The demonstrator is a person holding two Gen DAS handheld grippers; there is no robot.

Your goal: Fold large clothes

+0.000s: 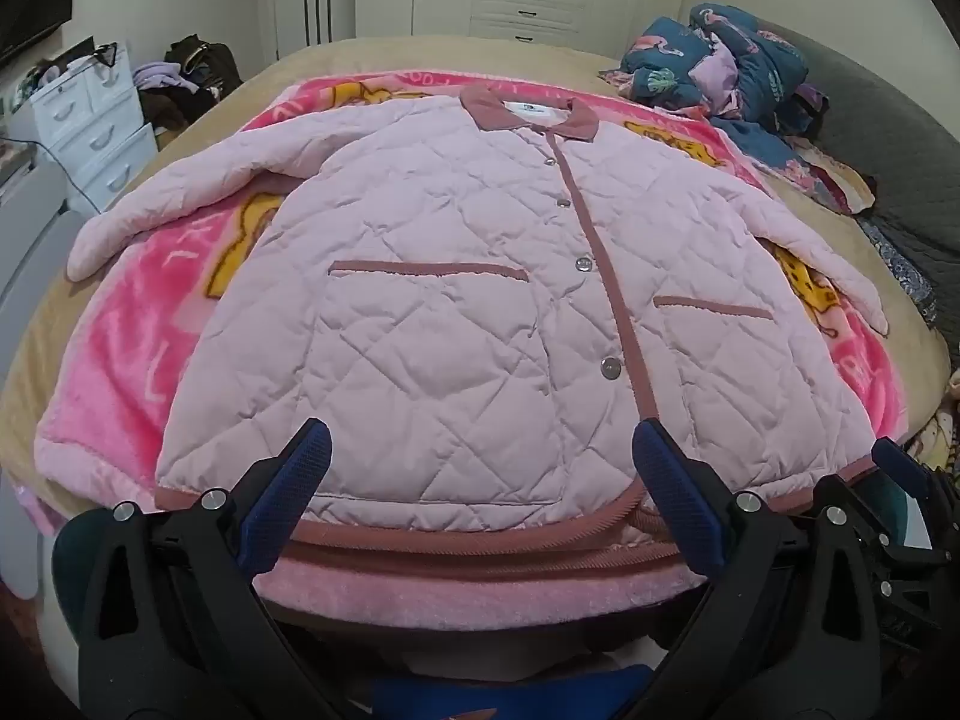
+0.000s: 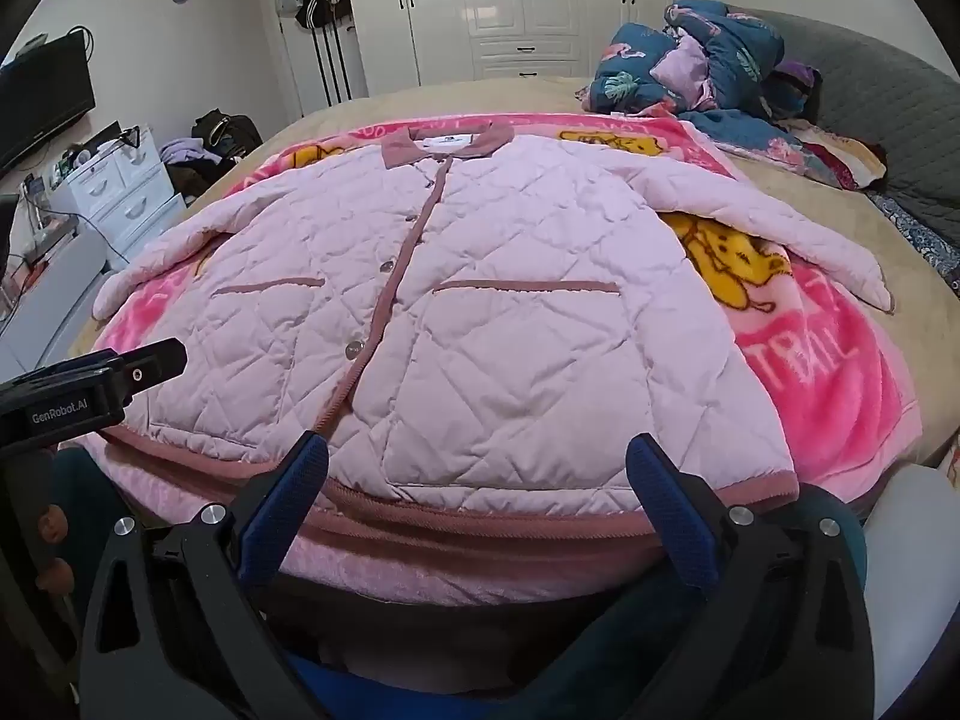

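Blue ribbed pads [image 1: 300, 468] line the fingers of our left gripper [image 1: 480, 456], whose jaws stand spread wide with nothing between them, poised over the near hem of the jacket [image 1: 468, 312]. Our right gripper [image 2: 477, 468] is just as wide apart and holds nothing either, hovering at the same hem further to the right. In the right wrist view the left gripper's black body shows at the left edge.

Ahead of both we see the pale pink quilted jacket lying flat, front up and buttoned, with darker pink trim along the hem, placket, pockets and collar. Both sleeves are spread outward. It rests on a bright pink blanket [image 1: 138, 330] with yellow cartoon figures, which covers a tan bed [image 1: 360, 54]. Beyond, at the bed's far right, lies a crumpled dark blue patterned quilt [image 2: 708, 66]. White wardrobes [image 2: 528, 6] stand along the back wall, and a white drawer unit [image 1: 96, 126] sits to the left.
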